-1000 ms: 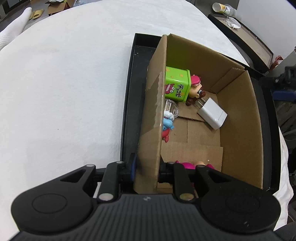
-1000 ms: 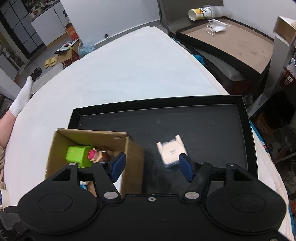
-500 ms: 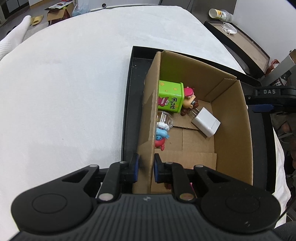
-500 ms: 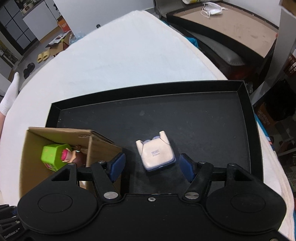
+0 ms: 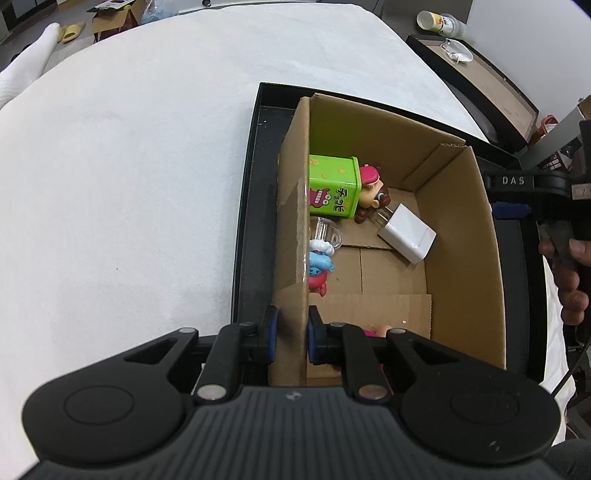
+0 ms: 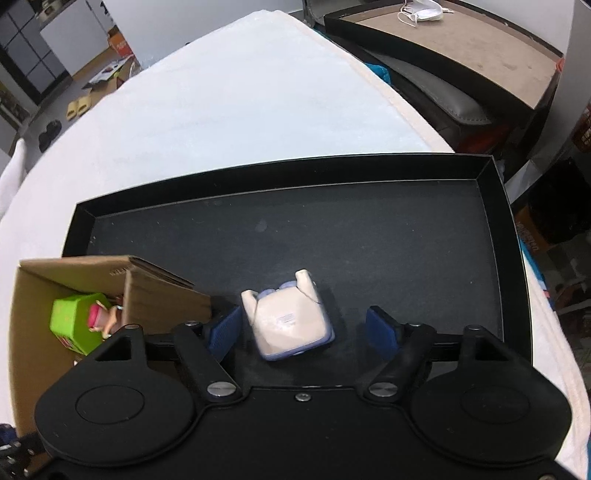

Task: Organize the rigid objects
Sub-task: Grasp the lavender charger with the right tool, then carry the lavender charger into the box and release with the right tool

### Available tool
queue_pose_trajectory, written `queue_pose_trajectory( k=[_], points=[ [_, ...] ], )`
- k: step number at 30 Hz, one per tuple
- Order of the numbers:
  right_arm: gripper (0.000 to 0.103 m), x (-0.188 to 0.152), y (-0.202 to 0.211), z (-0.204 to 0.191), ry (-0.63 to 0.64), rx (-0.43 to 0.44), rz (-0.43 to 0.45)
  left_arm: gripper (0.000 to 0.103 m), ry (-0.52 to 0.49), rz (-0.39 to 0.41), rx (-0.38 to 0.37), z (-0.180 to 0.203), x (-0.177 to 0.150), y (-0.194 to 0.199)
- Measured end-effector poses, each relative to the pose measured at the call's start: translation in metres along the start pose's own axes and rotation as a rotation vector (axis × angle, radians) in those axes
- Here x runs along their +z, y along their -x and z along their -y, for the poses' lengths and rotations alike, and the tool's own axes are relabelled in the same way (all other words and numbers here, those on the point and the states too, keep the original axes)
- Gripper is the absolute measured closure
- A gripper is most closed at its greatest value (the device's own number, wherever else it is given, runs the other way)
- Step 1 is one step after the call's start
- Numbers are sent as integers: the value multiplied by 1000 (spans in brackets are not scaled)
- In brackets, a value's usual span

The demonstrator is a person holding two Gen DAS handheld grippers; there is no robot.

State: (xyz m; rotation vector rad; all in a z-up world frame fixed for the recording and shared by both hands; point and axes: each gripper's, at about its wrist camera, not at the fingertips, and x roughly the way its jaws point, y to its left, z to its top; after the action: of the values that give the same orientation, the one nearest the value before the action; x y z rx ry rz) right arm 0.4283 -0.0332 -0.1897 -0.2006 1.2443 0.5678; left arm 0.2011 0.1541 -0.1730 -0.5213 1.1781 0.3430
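Observation:
An open cardboard box (image 5: 461, 236) stands in a black tray (image 5: 243, 229). Inside lie a green tin (image 5: 334, 190), a brown figure with a pink hat (image 5: 373, 190), a white block (image 5: 408, 234), a clear cup (image 5: 325, 230) and a blue and red figure (image 5: 319, 267). My left gripper (image 5: 290, 338) is shut on the box's left wall. In the right wrist view a cream and lilac toy (image 6: 290, 319) lies on the tray floor (image 6: 332, 240). My right gripper (image 6: 303, 332) is open, with the toy between its fingers, closer to the left one.
The tray sits on a white cloth-covered table (image 5: 129, 166). The box (image 6: 74, 302) stands left of the toy in the right wrist view. A second black tray with a mask (image 6: 424, 13) lies beyond the table's far right edge.
My right gripper has moved forward until its open fingers flank the toy. My left gripper keeps hold of the box wall, and its view has pulled back slightly.

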Motion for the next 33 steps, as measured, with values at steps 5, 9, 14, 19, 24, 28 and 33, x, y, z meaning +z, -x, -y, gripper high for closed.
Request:
queue_pose_trajectory(
  k=[5, 9, 14, 19, 24, 28, 33],
  points=[
    [55, -3, -8, -4, 14, 5, -29, 89, -6, 5, -2, 0, -1, 1],
    [57, -7, 0, -3, 3, -33, -30, 89, -8, 8, 2, 2, -2, 1],
    [60, -8, 17, 0, -8, -35, -22, 89, -14, 9, 2, 2, -2, 1],
    [60, -9, 35, 2, -16, -29, 2, 89, -14, 14, 4, 2, -3, 2],
    [60, -8, 55, -2, -16, -19, 37, 89, -19, 17, 7, 3, -3, 2],
    [60, -6, 69, -5, -7, -23, 62, 89, -21, 18, 7, 3, -4, 2],
    [60, -3, 86, -13, 4, -22, 89, 89, -25, 21, 7, 3, -5, 2]
  ],
)
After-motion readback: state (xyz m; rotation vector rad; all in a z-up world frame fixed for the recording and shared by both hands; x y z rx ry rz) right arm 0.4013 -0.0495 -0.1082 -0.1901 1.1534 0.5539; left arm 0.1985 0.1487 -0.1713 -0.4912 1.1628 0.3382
